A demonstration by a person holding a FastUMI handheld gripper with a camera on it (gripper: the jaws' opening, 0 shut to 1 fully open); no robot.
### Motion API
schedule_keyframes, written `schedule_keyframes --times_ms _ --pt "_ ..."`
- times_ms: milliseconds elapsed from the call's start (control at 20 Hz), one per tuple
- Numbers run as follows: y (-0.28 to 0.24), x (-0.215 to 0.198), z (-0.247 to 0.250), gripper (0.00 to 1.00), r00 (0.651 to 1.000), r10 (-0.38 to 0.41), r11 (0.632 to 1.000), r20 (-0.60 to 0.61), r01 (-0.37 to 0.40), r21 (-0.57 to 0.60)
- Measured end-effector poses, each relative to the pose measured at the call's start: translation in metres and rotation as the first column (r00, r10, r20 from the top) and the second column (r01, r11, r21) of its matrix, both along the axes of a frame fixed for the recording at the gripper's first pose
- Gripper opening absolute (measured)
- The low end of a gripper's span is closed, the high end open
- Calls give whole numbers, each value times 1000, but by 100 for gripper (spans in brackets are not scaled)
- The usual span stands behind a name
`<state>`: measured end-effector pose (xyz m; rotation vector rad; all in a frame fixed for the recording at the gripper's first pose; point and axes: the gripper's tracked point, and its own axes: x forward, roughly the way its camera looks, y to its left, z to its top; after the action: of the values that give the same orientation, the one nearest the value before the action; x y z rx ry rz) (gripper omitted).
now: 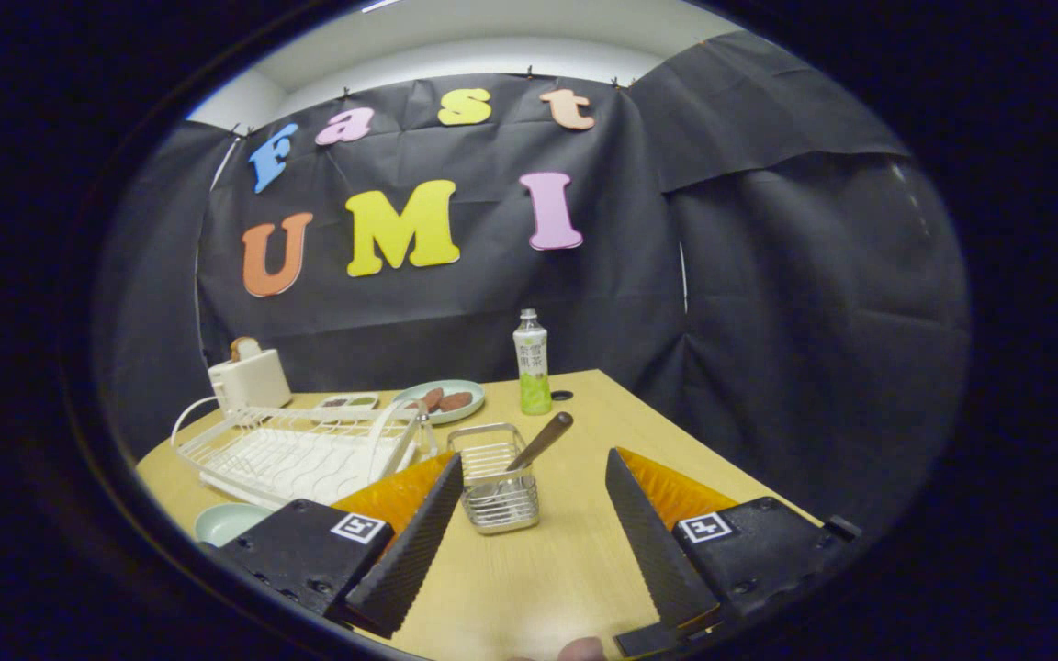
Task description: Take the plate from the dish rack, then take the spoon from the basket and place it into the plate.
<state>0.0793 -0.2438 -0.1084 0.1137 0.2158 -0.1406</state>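
We see our gripper (534, 459) with its two fingers spread wide apart, holding nothing. A small wire basket (495, 479) sits on the wooden table (547, 569), just ahead between the fingers and closer to the left one. The spoon (538, 442) stands in the basket, and its handle leans to the right. The white dish rack (299, 452) is just left of the basket. A pale green plate (228, 521) lies on the table in front of the rack, beside the left finger. Farther back we see a toaster (249, 376), a plate of food (442, 400) and a green bottle (532, 363).
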Motion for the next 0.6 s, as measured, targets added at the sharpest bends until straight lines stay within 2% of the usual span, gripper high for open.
schedule_keyframes --times_ms 250,600 --pt "-7 51 -13 91 1000 21 998 -2 -21 67" --pt "-4 74 -14 59 999 36 996 -23 -34 88"
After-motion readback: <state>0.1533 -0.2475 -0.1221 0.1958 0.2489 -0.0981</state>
